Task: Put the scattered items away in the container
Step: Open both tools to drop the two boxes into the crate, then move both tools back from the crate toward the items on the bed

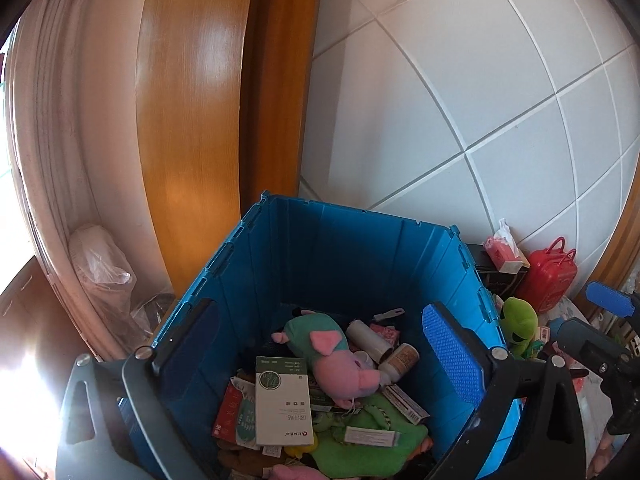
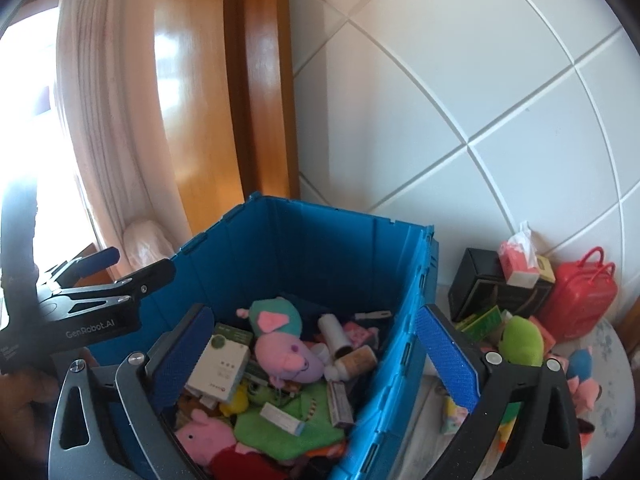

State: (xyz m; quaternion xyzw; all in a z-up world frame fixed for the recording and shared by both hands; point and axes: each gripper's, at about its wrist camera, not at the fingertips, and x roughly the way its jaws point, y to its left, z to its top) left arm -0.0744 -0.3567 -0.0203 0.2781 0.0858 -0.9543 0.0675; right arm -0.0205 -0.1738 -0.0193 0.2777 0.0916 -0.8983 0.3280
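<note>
Blue crate (image 1: pixel 340 248) under both claws, left claw (image 1: pixel 320 344) and right claw (image 2: pixel 316 354) tilted downward, spread wide, empty.

1. The blue box (image 2: pixel 320 248) is standing open by the white wall, holding many things.
2. A pink pig toy (image 1: pixel 344 364) is lying inside the blue box.
3. A green frog toy (image 2: pixel 522 340) is sitting outside, just beside the blue box.

One blue crate (image 2: pixel 320 248), two pink pig plushes (image 2: pixel 288 354), one red case (image 2: pixel 580 296).
</note>
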